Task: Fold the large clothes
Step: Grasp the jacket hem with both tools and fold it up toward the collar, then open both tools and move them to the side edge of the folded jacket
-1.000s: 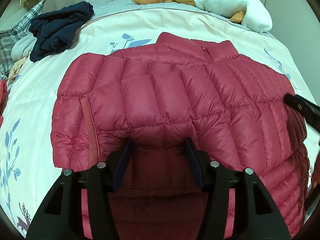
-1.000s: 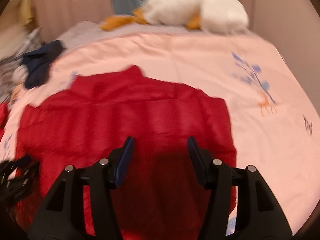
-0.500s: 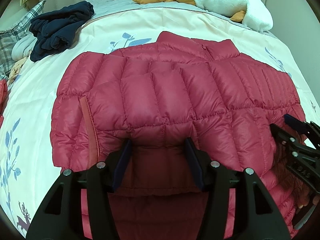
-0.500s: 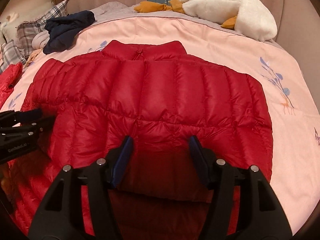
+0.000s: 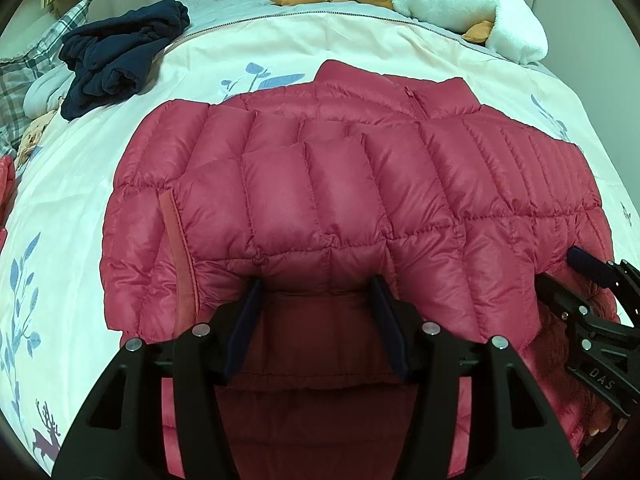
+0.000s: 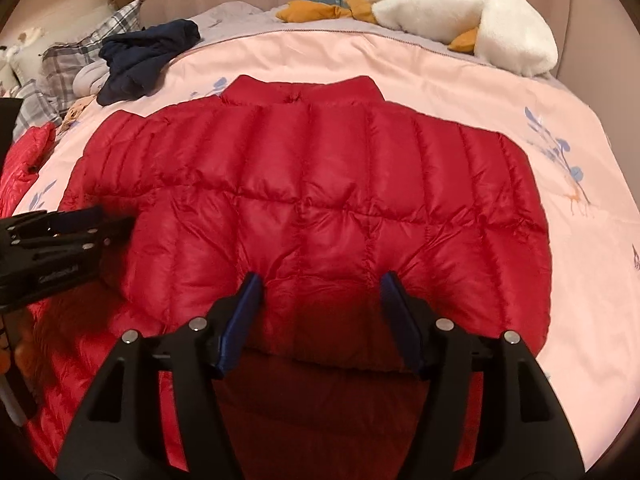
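Observation:
A red quilted puffer jacket lies flat on the bed, collar at the far end and its lower part folded up toward me. My left gripper is open over the near left portion, the padded fabric bulging between its blue pads. The right gripper shows at the right edge, low beside the jacket's side. In the right wrist view the same jacket fills the middle. My right gripper stands open over its near edge, and the left gripper reaches in from the left.
The jacket rests on a pale pink bedspread printed with blue leaves. A crumpled navy garment lies at the far left by a plaid pillow. A white plush goose sits along the headboard. Another red garment lies at the left edge.
The right gripper swung over the jacket and steadied closer to its near edge; in the left wrist view it now sits lower at the right. The left gripper has hardly moved.

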